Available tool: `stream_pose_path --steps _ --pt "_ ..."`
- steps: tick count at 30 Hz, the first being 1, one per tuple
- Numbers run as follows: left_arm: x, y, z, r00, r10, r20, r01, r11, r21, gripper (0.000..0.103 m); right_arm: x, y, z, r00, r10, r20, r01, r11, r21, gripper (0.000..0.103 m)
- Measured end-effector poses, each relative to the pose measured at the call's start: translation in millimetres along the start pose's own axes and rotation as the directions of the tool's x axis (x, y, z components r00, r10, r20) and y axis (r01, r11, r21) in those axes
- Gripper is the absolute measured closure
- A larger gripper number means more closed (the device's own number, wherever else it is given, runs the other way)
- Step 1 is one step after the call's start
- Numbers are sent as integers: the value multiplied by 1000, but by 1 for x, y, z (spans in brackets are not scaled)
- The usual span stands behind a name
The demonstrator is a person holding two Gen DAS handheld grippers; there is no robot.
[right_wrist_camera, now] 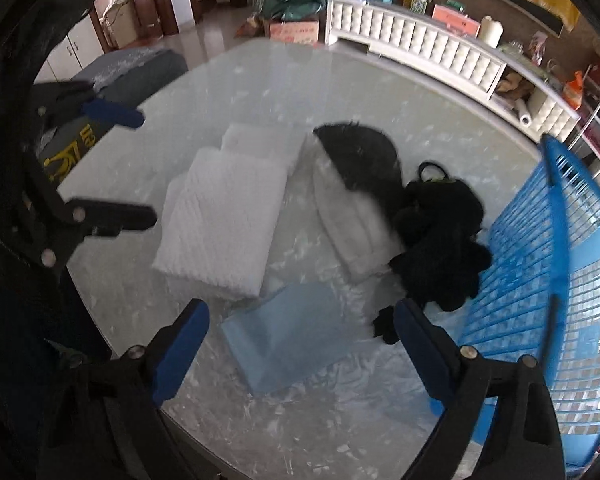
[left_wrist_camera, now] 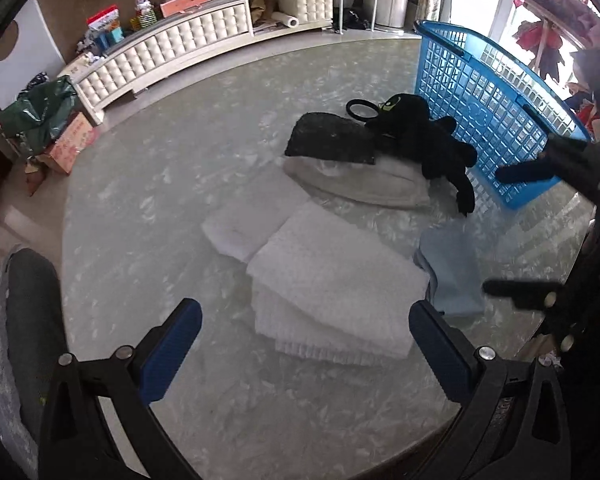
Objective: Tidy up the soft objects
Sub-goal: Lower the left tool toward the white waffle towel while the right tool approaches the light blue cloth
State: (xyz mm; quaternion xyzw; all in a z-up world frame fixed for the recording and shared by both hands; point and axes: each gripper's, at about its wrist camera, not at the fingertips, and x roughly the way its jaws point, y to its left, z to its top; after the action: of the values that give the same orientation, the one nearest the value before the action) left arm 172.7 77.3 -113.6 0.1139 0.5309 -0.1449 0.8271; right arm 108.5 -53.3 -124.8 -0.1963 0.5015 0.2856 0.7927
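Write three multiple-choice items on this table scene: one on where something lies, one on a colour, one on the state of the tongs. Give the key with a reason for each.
1. Where does the black plush toy lie?
A. inside the basket
B. on the table, against the basket's outer wall
C. on the floor

2. What colour is the laundry basket?
A. blue
B. red
C. white

3. How do the right tongs stand?
A. shut on the light blue cloth
B. shut on the plush toy
C. open, holding nothing

Key: B, the toy rests partly on the grey cushion beside the basket's mesh; A, the mesh wall is plainly blue in both views; C, the fingers stand wide apart above the light blue cloth, touching nothing.
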Motion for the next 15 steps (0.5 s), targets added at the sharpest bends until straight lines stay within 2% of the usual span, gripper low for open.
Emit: stream_pose_path --steps 4,10,15 --pt "19 -1 5 1000 -8 -21 9 999 37 0 13 -3 -5 999 13 -33 -13 1000 5 13" --pt "44 -2 11 999 -5 -36 8 997 76 0 34 -10 -16 994 41 -98 -39 999 28 25" --pt "67 0 9 996 -8 -85 16 996 93 0 43 -14 -16 991 63 -121 -59 998 34 25"
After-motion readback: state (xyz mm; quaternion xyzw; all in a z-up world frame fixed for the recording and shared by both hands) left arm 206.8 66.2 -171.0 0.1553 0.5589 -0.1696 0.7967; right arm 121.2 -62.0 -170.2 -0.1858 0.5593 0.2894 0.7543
